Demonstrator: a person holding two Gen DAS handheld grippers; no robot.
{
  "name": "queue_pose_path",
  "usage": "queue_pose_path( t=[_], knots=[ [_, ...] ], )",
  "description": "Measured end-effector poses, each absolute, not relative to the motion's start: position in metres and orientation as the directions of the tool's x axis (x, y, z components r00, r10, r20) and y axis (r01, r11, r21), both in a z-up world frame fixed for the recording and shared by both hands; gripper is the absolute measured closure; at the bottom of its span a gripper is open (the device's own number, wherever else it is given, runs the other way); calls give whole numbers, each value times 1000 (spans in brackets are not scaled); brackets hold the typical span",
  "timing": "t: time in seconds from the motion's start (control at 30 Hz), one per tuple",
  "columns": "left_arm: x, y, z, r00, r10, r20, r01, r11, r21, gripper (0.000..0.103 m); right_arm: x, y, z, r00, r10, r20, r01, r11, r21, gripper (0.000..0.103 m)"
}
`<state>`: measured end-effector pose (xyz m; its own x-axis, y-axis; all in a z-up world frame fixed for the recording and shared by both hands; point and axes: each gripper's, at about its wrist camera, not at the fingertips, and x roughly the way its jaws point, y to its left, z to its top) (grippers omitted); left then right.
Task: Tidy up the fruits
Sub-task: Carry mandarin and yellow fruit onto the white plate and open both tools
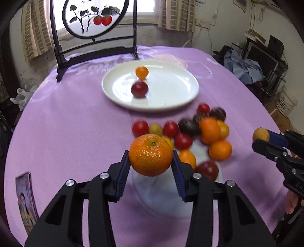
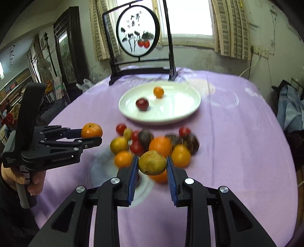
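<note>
**Both claws loaded, plate barely started**

Left gripper (image 1: 151, 161) is closed onto a mandarin (image 1: 151, 154), pads against both its sides, fruit lifted clear of the purple tablecloth (image 1: 66, 133). Right gripper (image 2: 152, 167) is clamped the same way on a brownish-green kiwi (image 2: 152, 162), also off the cloth.

White plate (image 1: 182, 106) sits at 12 o'clock from both grippers, in front of the round painted screen (image 1: 95, 17). Only two fruits on it so far: a small orange one (image 1: 142, 72) toward the far side, a dark red one (image 1: 139, 89) nearer us, apart from each other.

Loose pile (image 1: 190, 136) lies between grippers and plate, at about 1 o'clock from the left one: red cherry tomatoes, yellow and orange fruits, a few dark brown ones. Motion blur, so no exact count; over a dozen, I'd say.

My read: early stage. Two placed, two in hand, the bulk still on the cloth. Both carries look headed for the plate.

A magazine (image 1: 26, 201) lies at 8 o'clock, well apart.
</note>
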<state>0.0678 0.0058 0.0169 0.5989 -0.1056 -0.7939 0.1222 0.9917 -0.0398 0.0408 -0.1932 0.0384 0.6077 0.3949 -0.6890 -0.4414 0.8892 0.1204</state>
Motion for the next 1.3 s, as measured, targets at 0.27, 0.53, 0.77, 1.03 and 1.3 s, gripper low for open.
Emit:
queue_pose_path(
  t=[0.27, 0.53, 0.77, 1.03, 1.3],
  knots=[
    [151, 13, 35, 609, -84, -789, 54, 996, -64, 61, 119, -170, 56, 638, 391, -663, -445, 890, 97, 73],
    [227, 26, 1, 547, -12, -837, -45, 998, -43, 61, 192, -142, 10, 547, 320, -773, -421, 904, 77, 73],
    [256, 32, -11, 572, -29, -820, -49, 996, -69, 54, 215, -138, -14, 510, 310, -803, -401, 911, 97, 50],
    [234, 24, 8, 609, -2, -793, -37, 999, -31, 26, 190, -153, 3, 533, 322, -783, -395, 913, 106, 43],
    [165, 22, 18, 612, -42, -790, -22, 997, -70, 17, 130, -188, 11, 556, 335, -761, -380, 916, 126, 42]
  ],
)
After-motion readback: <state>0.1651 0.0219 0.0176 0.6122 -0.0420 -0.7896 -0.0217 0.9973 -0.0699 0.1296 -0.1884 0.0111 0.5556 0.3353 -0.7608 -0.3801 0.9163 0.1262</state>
